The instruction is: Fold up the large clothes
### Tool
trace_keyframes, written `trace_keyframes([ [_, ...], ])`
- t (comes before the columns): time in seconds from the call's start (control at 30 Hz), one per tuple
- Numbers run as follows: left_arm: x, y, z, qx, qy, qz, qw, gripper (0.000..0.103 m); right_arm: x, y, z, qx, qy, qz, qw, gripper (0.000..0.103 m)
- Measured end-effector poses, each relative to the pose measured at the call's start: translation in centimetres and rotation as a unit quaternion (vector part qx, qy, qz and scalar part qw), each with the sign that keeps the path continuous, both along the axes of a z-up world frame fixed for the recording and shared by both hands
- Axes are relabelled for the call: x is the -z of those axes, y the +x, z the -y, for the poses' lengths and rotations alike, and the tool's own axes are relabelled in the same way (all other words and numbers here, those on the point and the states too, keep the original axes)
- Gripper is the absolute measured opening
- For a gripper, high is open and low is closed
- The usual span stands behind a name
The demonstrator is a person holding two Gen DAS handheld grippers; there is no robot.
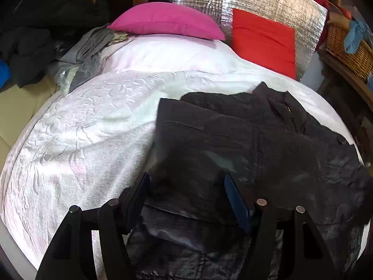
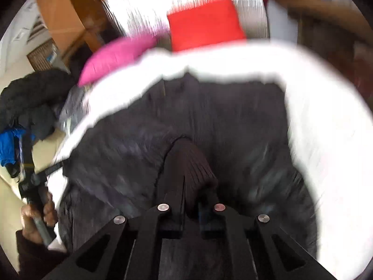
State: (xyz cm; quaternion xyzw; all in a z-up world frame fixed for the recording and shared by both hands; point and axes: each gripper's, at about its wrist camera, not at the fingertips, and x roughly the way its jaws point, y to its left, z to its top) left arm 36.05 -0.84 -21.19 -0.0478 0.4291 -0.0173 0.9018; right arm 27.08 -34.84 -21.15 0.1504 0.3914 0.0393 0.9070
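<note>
A large black jacket [image 1: 244, 140] lies partly folded on the white bedspread [image 1: 88, 121], collar toward the pillows. My left gripper [image 1: 186, 182] is open and empty just above the jacket's near edge. In the blurred right wrist view the jacket [image 2: 233, 121] fills the middle. My right gripper [image 2: 191, 193] is shut on the jacket's ribbed cuff [image 2: 188, 161], which stands up between its fingers. The left gripper handle [image 2: 30, 186], held in a hand, shows at the left edge of that view.
A pink pillow [image 1: 167, 21] and a red pillow [image 1: 263, 39] lie at the head of the bed. Grey clothes [image 1: 91, 44] and a dark pile [image 1: 35, 28] are at the far left. A wicker basket [image 1: 347, 49] stands on the right.
</note>
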Motion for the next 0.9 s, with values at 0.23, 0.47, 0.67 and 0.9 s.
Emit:
trace_keyframes([
  [0.23, 0.5, 0.7, 1.4, 0.021, -0.003, -0.002, 0.9998, 0.068, -0.8, 5.2, 2.8, 0.080, -0.029, 0.031, 0.996, 0.009],
  [0.47, 1.3, 1.6, 2.7, 0.033, 0.029, -0.016, 0.9989, 0.070, 5.8, 9.7, 7.8, 0.093, 0.098, -0.073, 0.988, 0.012],
  [0.67, 1.4, 1.8, 2.0, 0.022, 0.022, -0.021, 0.9993, 0.070, 4.6, 7.9, 8.9, 0.088, 0.189, -0.043, 0.977, 0.095],
  [0.9, 1.4, 1.5, 1.4, -0.004, 0.045, -0.007, 0.9989, 0.070, 5.6, 8.1, 7.0, 0.077, 0.107, -0.075, 0.988, 0.025],
])
